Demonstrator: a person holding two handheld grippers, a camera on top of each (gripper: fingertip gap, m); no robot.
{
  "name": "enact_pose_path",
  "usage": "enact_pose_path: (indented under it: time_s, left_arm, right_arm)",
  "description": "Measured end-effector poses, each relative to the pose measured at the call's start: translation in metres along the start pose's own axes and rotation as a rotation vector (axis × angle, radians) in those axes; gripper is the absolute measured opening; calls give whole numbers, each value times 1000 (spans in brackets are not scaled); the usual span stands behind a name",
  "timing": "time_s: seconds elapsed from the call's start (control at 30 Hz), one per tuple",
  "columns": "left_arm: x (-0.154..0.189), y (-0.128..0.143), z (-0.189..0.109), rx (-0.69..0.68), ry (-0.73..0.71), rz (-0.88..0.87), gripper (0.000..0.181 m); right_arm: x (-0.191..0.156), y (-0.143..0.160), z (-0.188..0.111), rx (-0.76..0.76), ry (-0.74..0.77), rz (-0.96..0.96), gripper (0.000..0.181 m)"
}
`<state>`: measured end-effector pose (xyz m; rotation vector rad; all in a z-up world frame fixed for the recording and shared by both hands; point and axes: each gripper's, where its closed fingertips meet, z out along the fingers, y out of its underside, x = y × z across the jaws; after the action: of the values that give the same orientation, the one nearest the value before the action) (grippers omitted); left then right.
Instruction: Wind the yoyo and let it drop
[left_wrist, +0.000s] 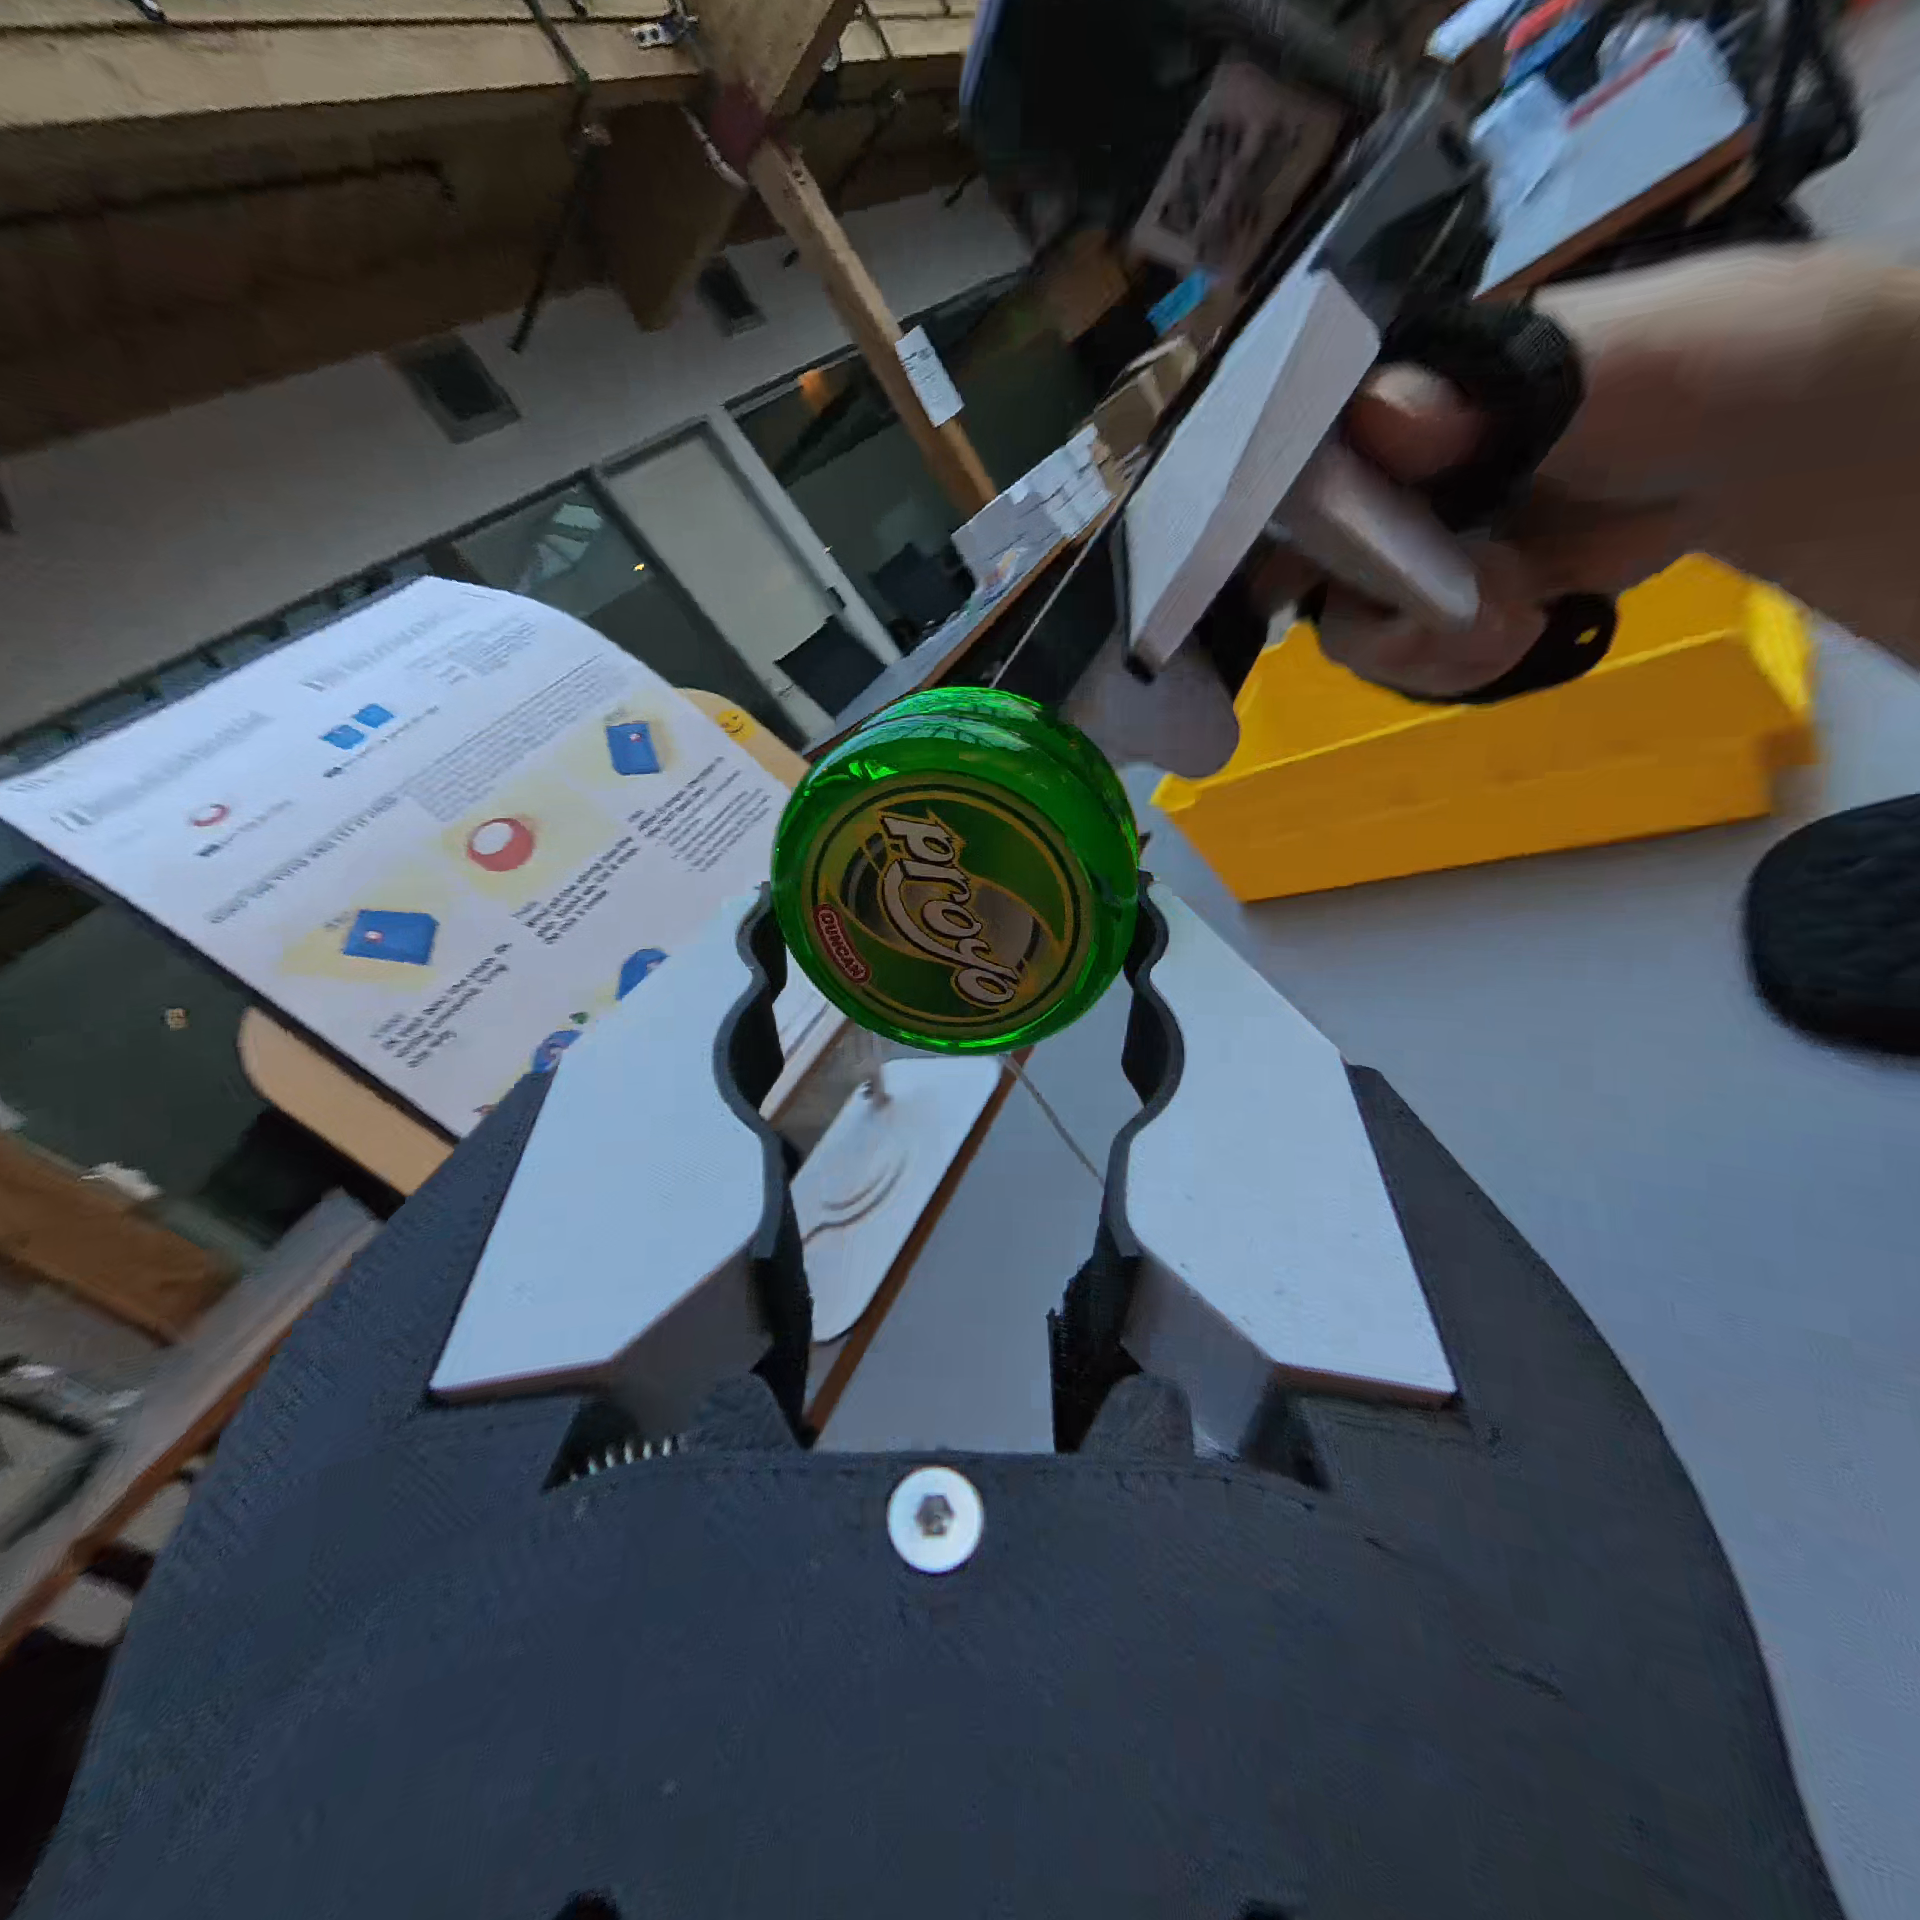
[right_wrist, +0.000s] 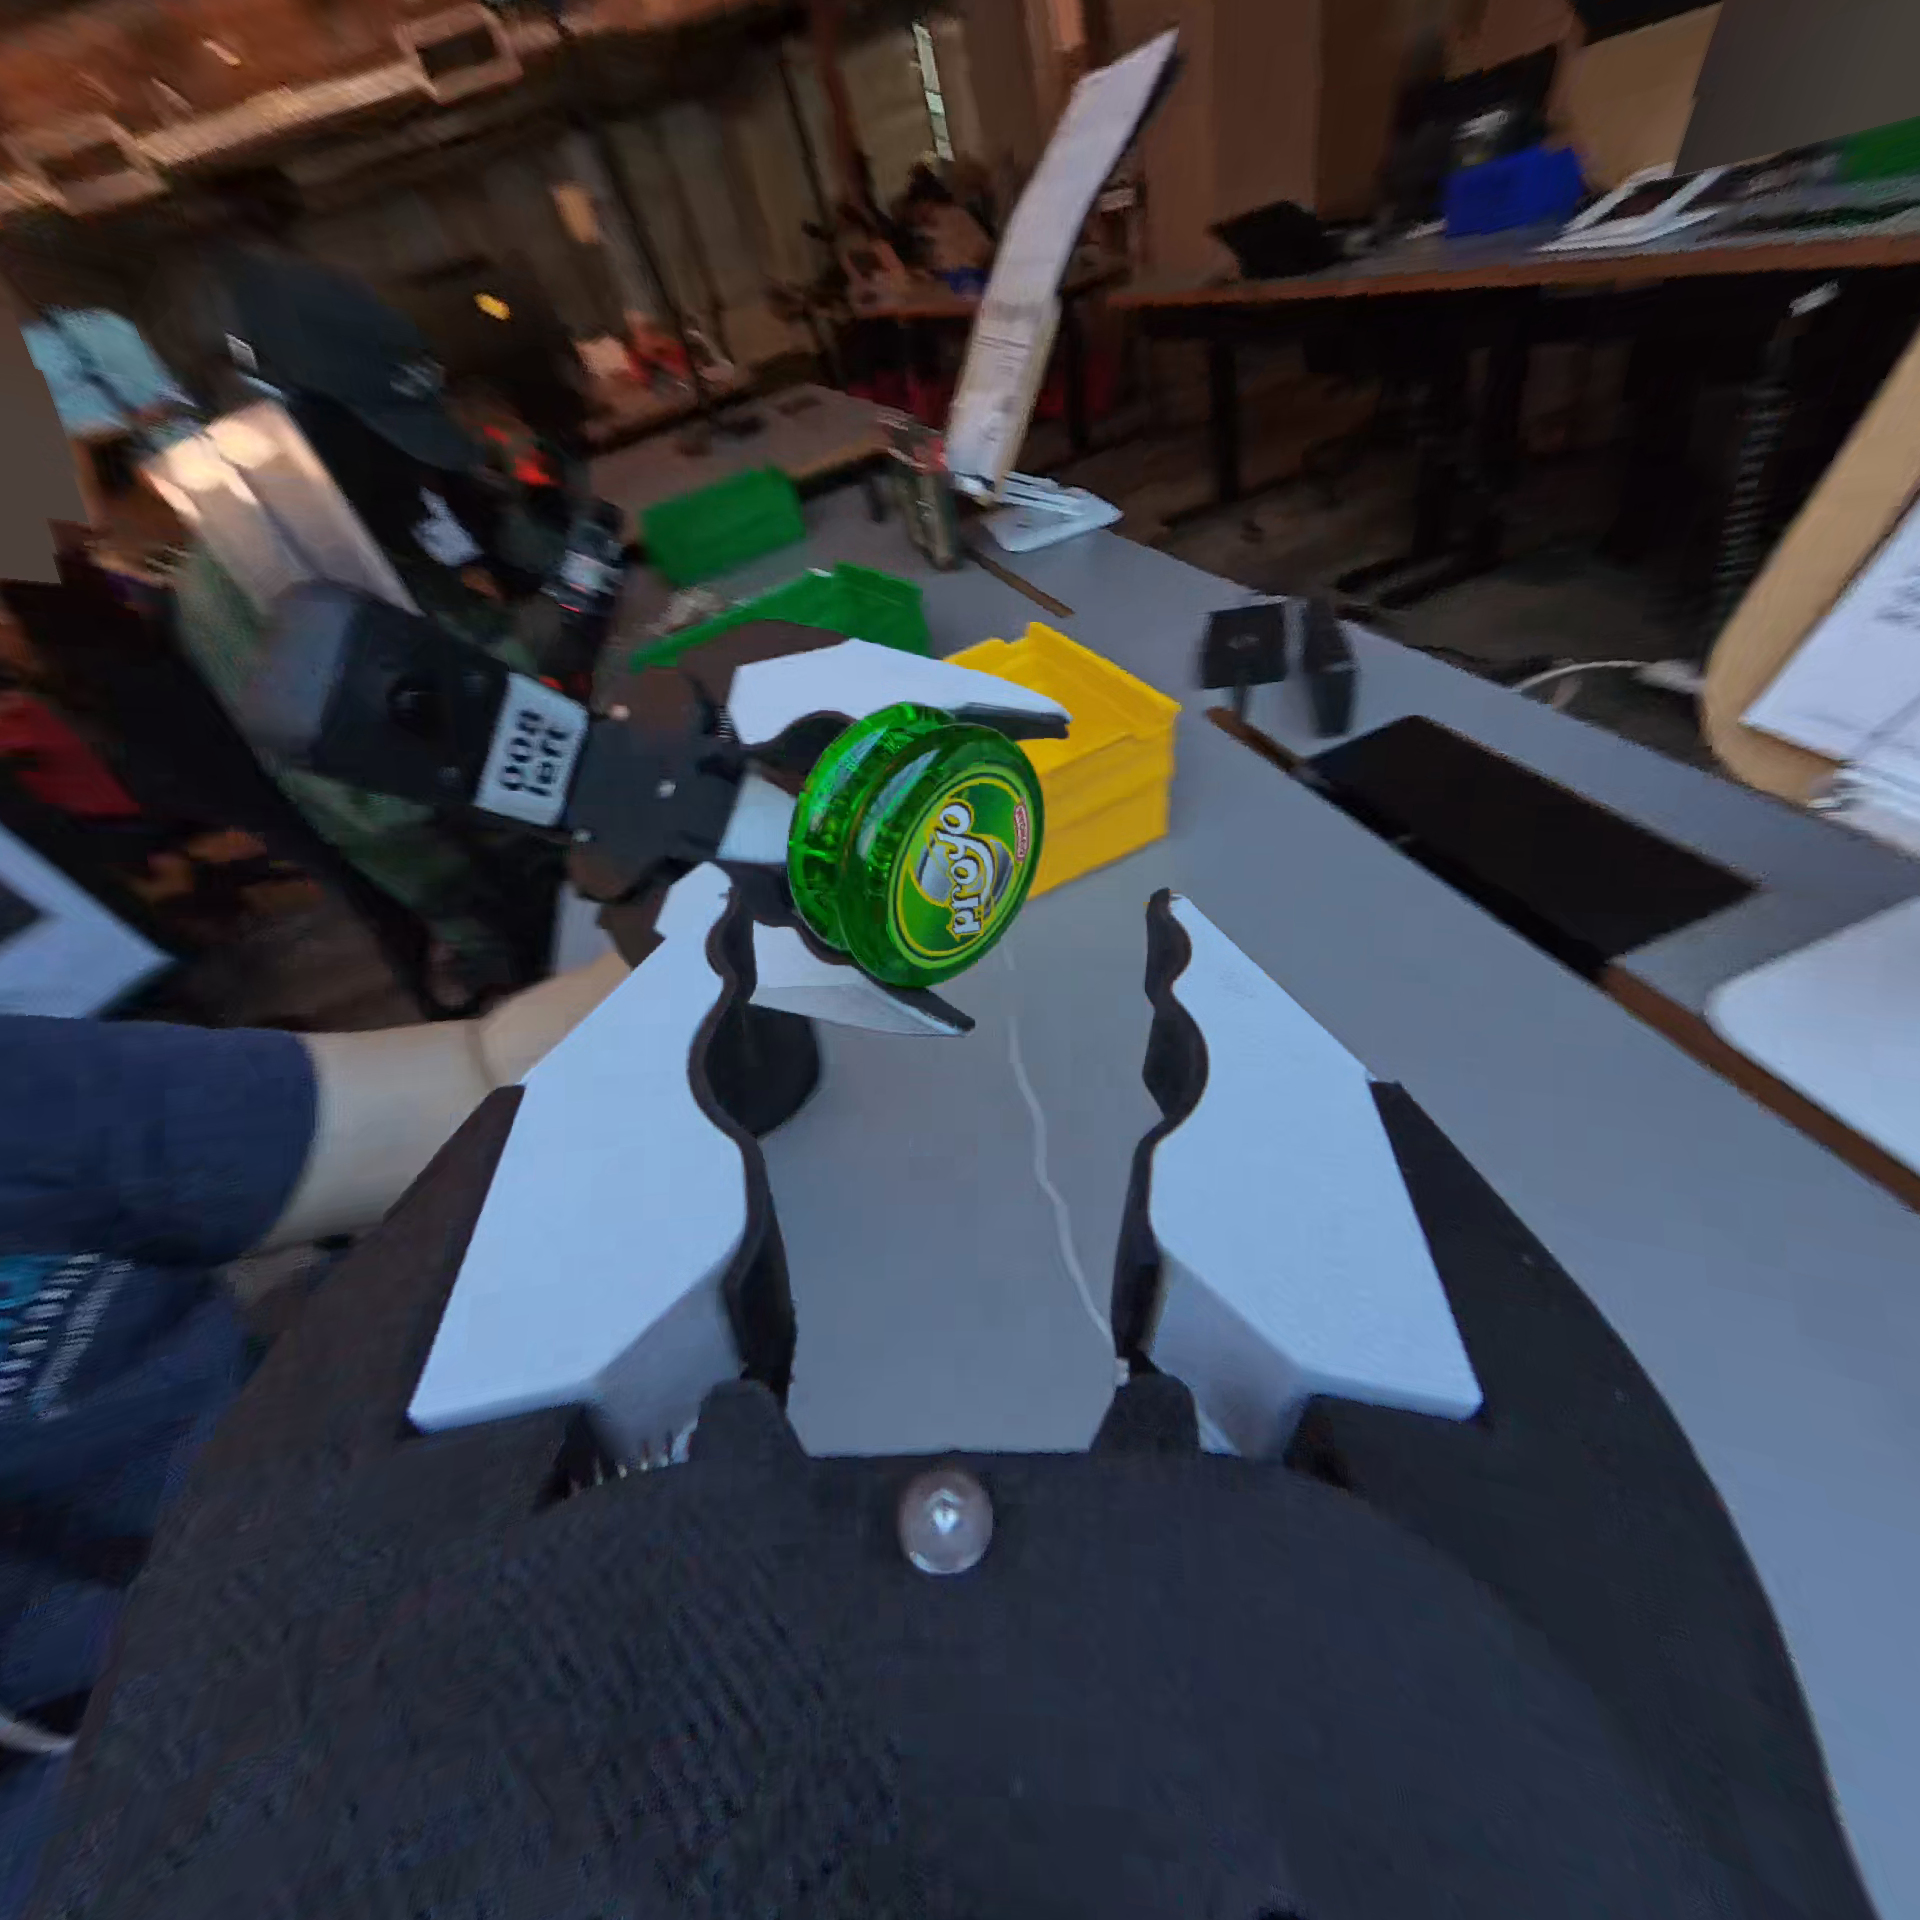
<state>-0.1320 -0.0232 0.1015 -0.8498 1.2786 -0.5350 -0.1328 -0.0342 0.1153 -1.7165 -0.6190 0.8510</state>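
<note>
The green yoyo (left_wrist: 956, 868) is held off the counter (left_wrist: 1507, 1091), clamped by its rim between the tips of the left tongs (left_wrist: 951, 914); in the left wrist view it sits at frame centre with its printed face toward the camera. The right wrist view confirms this hold: the yoyo (right_wrist: 914, 842) lies between the left tongs' white fingers (right_wrist: 894, 686) just above frame centre.

The right tongs (right_wrist: 951, 920) stand open and close on nothing at the tips. A white string (right_wrist: 1039, 1132) runs from below the yoyo toward the base of the right-hand finger, near the lower centre of that frame; whether it is caught there cannot be told. In the left view a thin string (left_wrist: 1055, 1127) trails below the yoyo, and another strand appears to lead up toward the right tongs (left_wrist: 1236, 488) in the upper right.

Risks, as judged:
- The grip bears on a smooth, curved rim at the fingertips only; a twist during winding could squirt the yoyo out.
- Slack string may loop over a finger or wind outside the groove, fouling the drop.
- The yellow bin (left_wrist: 1507, 769) stands near, right of centre; a dropped yoyo could strike it or the counter.
</note>
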Motion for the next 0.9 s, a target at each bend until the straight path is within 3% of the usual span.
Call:
enact_pose_path:
  time_s: [0.13,0.27,0.3,0.37,0.43,0.57,0.7,0.8,0.9]
  left_arm:
    - [1,25,9,-185,-125,322,65]
    - [11,39,18,-292,-158,513,65]
    - [13,41,19,-311,-163,549,65]
    - [15,43,20,-334,-182,618,65]
    - [13,43,20,-333,-205,625,65]
    - [9,32,18,-254,-182,382,70]
    - [13,6,11,-74,-23,26,87]
    - [17,-13,3,79,140,-250,83]
    - [21,-32,-8,223,290,-461,80]
  right_arm:
    - [2,-1,1,-18,192,-134,72]
    - [27,24,10,-152,327,-160,71]
    - [30,31,14,-180,322,-151,68]
    - [31,46,22,-253,267,-146,32]
    - [32,46,23,-246,225,-170,30]
    - [33,29,15,-145,136,-233,28]
    - [30,5,-4,4,85,-369,28]
    - [-11,1,-19,154,-184,-570,28]
    - [-28,-8,-30,294,-358,-494,28]
